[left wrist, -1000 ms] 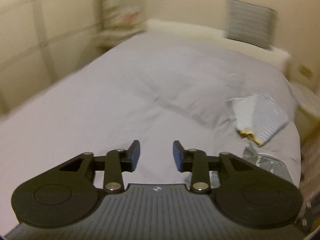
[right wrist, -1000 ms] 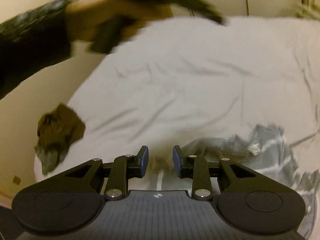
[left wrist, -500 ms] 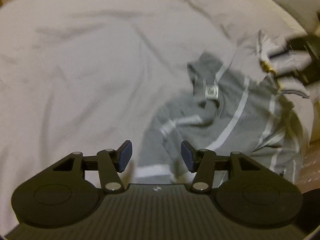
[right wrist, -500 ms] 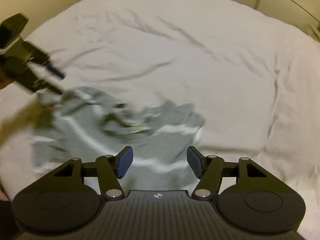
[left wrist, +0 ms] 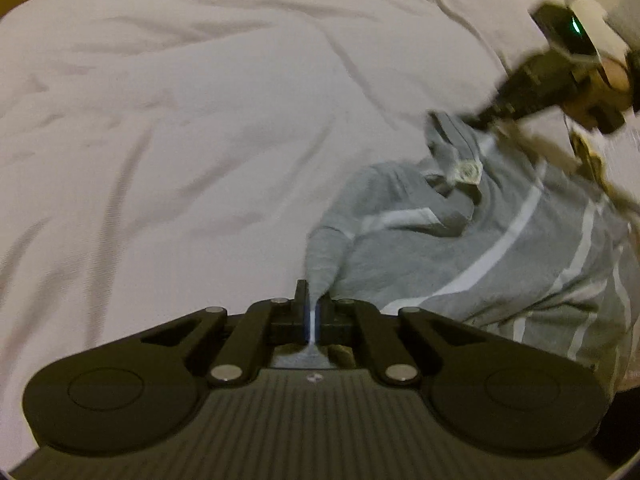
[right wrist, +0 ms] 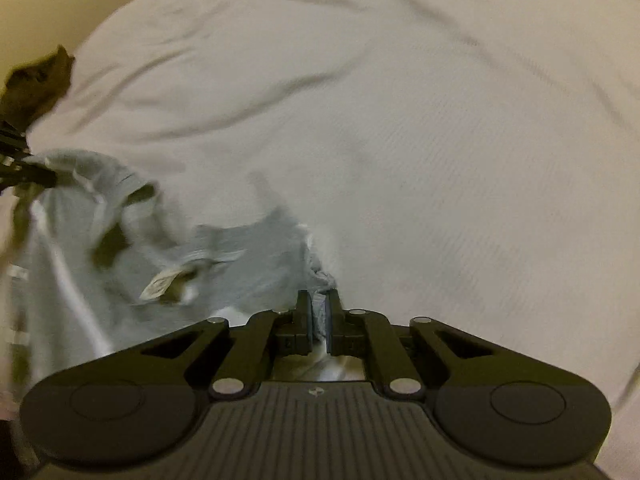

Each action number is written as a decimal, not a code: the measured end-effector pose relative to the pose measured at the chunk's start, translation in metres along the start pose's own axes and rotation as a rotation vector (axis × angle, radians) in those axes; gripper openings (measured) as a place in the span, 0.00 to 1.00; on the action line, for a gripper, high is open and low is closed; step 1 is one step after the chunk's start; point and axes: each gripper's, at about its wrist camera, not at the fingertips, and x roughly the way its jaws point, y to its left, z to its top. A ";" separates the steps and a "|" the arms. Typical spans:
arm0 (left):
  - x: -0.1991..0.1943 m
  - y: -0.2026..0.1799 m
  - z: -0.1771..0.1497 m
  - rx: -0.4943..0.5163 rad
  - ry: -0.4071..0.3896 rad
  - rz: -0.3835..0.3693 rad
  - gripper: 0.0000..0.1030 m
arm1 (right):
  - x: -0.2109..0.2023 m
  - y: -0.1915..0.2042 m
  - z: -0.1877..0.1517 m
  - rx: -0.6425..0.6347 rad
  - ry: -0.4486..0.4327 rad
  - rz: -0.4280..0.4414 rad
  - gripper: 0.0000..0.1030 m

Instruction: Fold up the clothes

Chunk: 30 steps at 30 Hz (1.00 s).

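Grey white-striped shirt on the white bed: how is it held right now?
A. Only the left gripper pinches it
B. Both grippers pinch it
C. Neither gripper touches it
B: the left gripper and the right gripper each clamp grey white-striped shirt fabric.

No words or numbers can be read. A small pale neck label point(left wrist: 466, 171) is sewn inside the grey striped shirt point(left wrist: 460, 248), ahead of the left gripper, its print too blurred.

Home bedroom: bed point(left wrist: 200, 120) under wrinkled white duvet.
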 end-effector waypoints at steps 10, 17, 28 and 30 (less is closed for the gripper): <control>-0.087 0.018 0.066 0.031 -0.223 0.065 0.01 | -0.186 0.032 0.002 0.121 -0.391 -0.311 0.04; -0.021 0.043 0.138 0.133 -0.234 0.110 0.00 | -0.157 -0.010 0.074 0.074 -0.454 -0.483 0.04; 0.048 0.051 0.168 0.056 -0.229 0.179 0.00 | -0.090 -0.031 0.083 0.071 -0.456 -0.649 0.05; 0.060 0.053 0.173 0.005 -0.235 0.207 0.00 | -0.081 -0.037 0.078 0.094 -0.457 -0.672 0.28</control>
